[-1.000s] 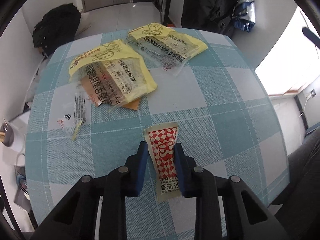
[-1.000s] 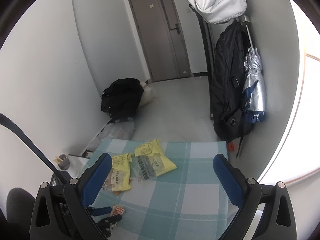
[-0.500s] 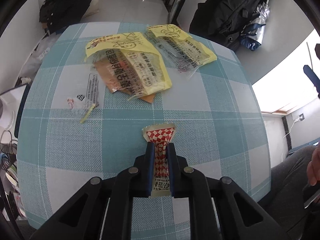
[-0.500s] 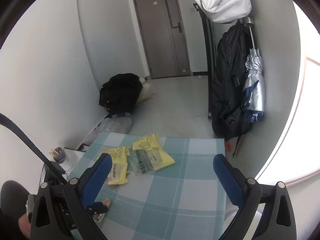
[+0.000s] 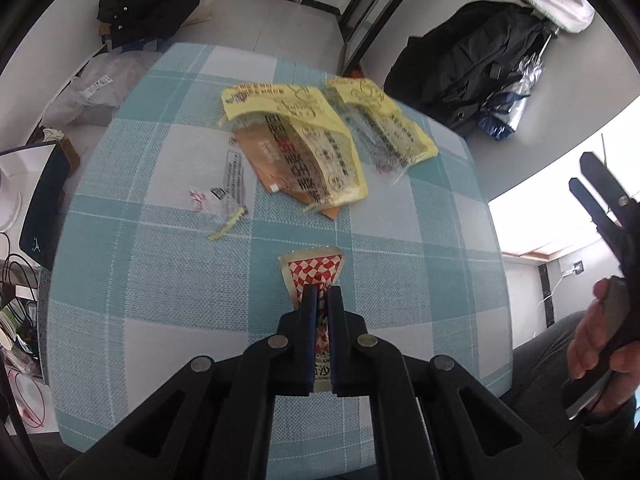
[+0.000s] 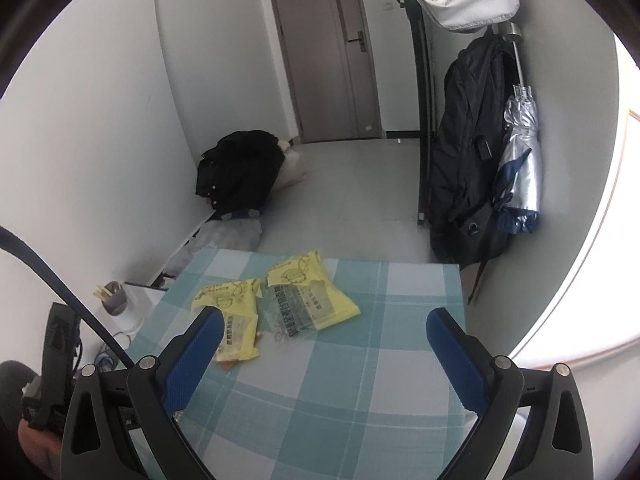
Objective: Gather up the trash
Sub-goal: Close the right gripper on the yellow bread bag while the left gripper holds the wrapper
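My left gripper (image 5: 321,294) is shut on a red-and-white checked sauce packet (image 5: 316,270) and holds it just above the blue-and-white checked tablecloth (image 5: 180,280). Two yellow wrappers lie further back, a left yellow wrapper (image 5: 296,156) and a right yellow wrapper (image 5: 380,124); they also show in the right wrist view, the left one (image 6: 232,320) and the right one (image 6: 308,296). A small clear wrapper (image 5: 228,188) lies left of them. My right gripper (image 6: 320,344) is open and empty, held high over the table's near right side.
The table's right edge (image 5: 500,280) drops to the floor. A black backpack (image 6: 464,168) and a silver umbrella (image 6: 520,176) hang on the right wall. A black bag (image 6: 240,172) sits on the floor by the left wall. A grey cup (image 6: 114,300) stands left of the table.
My left gripper closed on the sauce packet and lifted it slightly off the cloth. The right gripper stayed open and drifted a little.
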`<action>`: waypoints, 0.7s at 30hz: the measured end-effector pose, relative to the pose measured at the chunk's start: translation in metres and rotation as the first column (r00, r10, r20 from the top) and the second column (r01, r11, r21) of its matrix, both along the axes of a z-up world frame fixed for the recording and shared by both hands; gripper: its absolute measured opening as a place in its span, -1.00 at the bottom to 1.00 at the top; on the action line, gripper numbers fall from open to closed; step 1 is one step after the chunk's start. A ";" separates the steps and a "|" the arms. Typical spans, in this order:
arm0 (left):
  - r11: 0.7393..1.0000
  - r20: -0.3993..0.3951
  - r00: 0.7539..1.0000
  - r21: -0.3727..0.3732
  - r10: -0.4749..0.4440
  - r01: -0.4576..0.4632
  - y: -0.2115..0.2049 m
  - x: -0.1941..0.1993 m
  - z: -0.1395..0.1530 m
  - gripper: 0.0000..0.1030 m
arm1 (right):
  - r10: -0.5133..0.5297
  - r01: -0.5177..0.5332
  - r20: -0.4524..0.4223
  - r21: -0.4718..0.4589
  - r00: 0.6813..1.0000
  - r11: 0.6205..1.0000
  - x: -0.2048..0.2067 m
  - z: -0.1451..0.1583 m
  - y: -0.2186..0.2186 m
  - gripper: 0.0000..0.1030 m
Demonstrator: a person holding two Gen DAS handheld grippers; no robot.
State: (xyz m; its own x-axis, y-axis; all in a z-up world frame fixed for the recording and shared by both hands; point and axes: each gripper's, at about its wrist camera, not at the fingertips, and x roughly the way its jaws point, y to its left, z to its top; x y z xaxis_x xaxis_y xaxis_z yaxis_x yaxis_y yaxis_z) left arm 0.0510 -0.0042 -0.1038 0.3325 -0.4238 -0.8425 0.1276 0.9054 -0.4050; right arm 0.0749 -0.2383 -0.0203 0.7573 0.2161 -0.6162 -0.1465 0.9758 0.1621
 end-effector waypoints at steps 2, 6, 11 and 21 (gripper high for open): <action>1.000 0.019 1.000 -0.014 0.015 -0.015 0.007 0.001 0.006 -0.98 | 0.005 -0.005 -0.006 -0.005 1.000 1.000 0.002 -0.002 0.004 0.98; 0.997 0.053 0.996 -0.020 0.071 -0.070 0.025 0.002 0.013 -0.98 | 0.022 -0.022 -0.039 -0.010 0.999 1.000 0.008 -0.008 0.012 0.98; 0.993 0.065 0.992 -0.070 0.104 -0.099 0.044 0.005 0.018 -0.98 | 0.058 -0.059 -0.085 -0.004 0.995 0.998 0.015 -0.015 0.026 0.98; 0.977 0.116 0.980 -0.160 0.162 -0.142 0.073 0.007 0.034 -0.98 | 0.246 -0.247 -0.187 0.021 0.951 0.969 0.053 -0.035 0.078 0.98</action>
